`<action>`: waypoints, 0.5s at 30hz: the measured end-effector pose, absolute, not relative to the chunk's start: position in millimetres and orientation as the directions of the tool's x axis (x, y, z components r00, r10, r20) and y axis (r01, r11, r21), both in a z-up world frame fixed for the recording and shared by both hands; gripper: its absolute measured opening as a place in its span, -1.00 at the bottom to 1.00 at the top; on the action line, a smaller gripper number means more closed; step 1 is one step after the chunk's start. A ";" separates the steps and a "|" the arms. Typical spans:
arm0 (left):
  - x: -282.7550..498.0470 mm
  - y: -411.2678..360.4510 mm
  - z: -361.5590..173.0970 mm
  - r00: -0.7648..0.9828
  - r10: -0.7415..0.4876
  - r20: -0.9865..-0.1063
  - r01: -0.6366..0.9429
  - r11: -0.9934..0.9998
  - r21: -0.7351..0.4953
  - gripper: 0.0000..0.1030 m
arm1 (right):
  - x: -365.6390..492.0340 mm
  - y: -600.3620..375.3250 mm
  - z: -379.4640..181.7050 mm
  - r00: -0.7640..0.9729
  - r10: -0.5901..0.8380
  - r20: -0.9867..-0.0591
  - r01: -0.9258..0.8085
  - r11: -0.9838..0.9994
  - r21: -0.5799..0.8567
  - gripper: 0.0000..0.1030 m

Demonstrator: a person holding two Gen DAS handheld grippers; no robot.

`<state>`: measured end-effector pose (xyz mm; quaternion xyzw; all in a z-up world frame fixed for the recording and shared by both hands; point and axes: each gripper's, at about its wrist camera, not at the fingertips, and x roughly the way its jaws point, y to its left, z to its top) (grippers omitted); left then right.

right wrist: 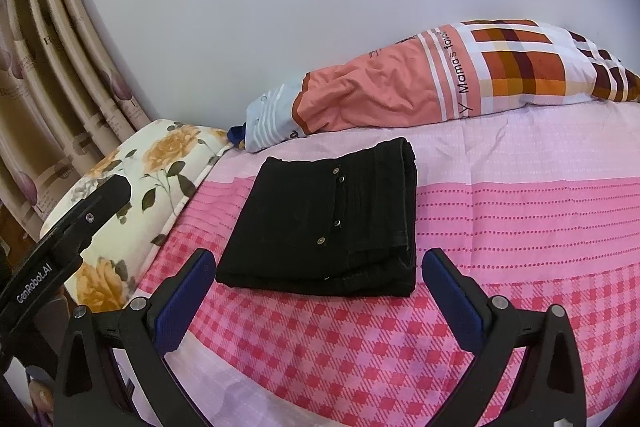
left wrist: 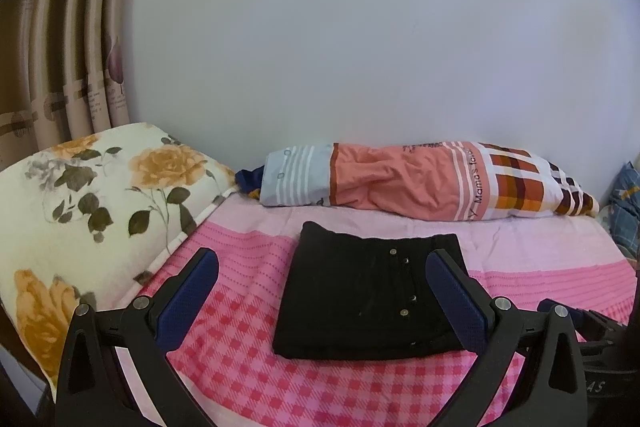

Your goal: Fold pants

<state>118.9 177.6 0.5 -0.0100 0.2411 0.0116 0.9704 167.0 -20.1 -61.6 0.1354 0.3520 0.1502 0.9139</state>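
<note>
Black pants (left wrist: 362, 291) lie folded into a compact rectangle on the pink checked bedsheet (left wrist: 248, 359), metal studs showing on top. In the right wrist view the same pants (right wrist: 320, 223) rest flat with the folded layers stacked along their right edge. My left gripper (left wrist: 322, 263) hovers open in front of the pants, holding nothing; its right finger overlaps the pants' right side in the picture. My right gripper (right wrist: 320, 261) is also open and empty, just short of the pants' near edge. The left gripper's body (right wrist: 68, 239) shows at the left of the right wrist view.
A floral pillow (left wrist: 100, 211) lies at the left of the bed. A rolled orange and plaid quilt (left wrist: 428, 183) lies along the white wall behind the pants. Curtains (left wrist: 60, 67) hang at far left. Blue fabric (left wrist: 626, 203) sits at the right edge.
</note>
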 end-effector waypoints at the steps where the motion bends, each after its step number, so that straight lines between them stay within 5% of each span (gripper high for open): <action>1: 119.5 177.7 0.1 0.883 0.018 -0.469 -0.027 1.000 -0.014 0.99 | 167.4 -19.9 -62.2 0.706 0.370 -0.604 -0.179 0.919 0.353 0.99; 15: 129.6 179.6 -10.9 0.864 -0.002 -0.503 -0.019 0.999 -0.037 0.99 | 170.2 -19.3 -65.9 0.702 0.369 -0.609 -0.178 0.919 0.352 0.99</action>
